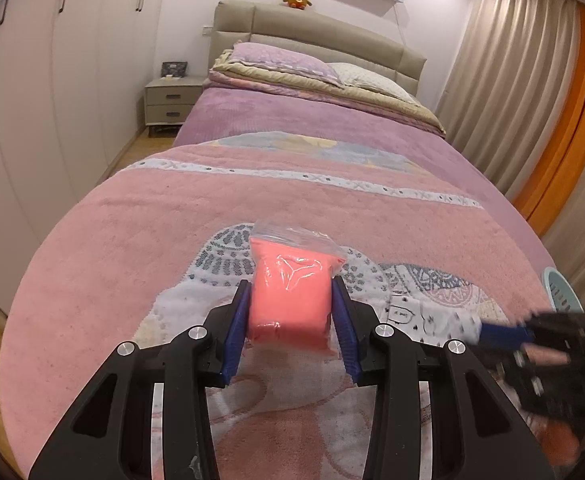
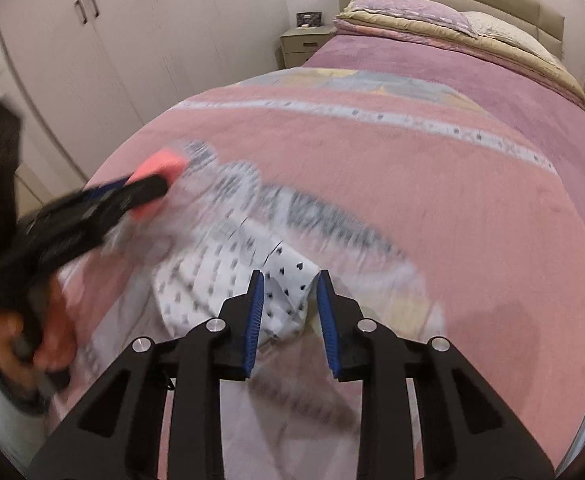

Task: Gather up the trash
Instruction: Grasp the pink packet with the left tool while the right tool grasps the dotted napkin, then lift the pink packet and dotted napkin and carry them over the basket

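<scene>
My left gripper [image 1: 291,300] is shut on a clear plastic bag with pink filling [image 1: 290,292], held just above the pink bed blanket [image 1: 132,232]. The bag also shows in the right wrist view [image 2: 160,168], gripped by the blurred left gripper [image 2: 148,192]. My right gripper [image 2: 290,280] is shut on a white paper with small black marks [image 2: 288,292] over the blanket [image 2: 452,200]. In the left wrist view the right gripper [image 1: 488,330] is blurred at the right, with the white paper [image 1: 432,316] at its tips.
The bed runs back to pillows [image 1: 292,64] and a beige headboard [image 1: 320,28]. A nightstand [image 1: 170,100] and white wardrobes [image 1: 52,80] stand left. Curtains [image 1: 512,80] hang right. A pale blue basket rim [image 1: 560,292] shows past the bed's right edge.
</scene>
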`<move>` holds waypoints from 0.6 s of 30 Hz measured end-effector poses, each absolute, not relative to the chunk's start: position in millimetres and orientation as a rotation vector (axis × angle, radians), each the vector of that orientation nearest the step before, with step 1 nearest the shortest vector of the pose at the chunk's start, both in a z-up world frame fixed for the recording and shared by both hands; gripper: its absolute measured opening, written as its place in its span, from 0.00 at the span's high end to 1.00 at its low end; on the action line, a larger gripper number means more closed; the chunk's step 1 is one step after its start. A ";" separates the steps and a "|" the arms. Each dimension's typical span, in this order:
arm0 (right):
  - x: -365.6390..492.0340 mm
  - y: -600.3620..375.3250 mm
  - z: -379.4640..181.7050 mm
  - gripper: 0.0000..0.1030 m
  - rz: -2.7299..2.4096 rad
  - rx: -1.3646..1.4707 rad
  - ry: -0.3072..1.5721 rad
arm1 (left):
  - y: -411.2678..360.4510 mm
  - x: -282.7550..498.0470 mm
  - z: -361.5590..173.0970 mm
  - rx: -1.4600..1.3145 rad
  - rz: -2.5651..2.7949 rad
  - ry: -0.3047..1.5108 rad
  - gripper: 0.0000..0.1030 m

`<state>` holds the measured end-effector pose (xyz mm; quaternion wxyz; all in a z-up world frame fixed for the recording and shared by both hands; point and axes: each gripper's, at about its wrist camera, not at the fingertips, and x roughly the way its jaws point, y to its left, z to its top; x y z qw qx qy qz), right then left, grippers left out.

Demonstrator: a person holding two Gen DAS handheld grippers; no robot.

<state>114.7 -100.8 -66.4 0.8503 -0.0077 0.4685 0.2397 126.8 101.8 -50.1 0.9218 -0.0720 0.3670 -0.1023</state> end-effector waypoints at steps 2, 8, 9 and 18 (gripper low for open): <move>98.2 -97.4 -64.2 0.76 0.545 -0.013 0.988 | 101.7 126.4 -49.9 -0.147 -0.209 0.752 0.63; 83.0 -89.7 -56.0 0.59 0.520 -0.043 0.931 | 104.1 125.8 -49.6 -0.157 -0.207 0.750 0.63; 83.4 -88.8 -53.6 0.39 0.490 -0.049 0.912 | 104.6 126.1 -49.5 -0.158 -0.208 0.749 0.63; 111.4 -76.0 -64.0 0.37 0.469 -0.054 0.956 | 106.6 125.7 -49.4 -0.171 -0.220 0.749 0.63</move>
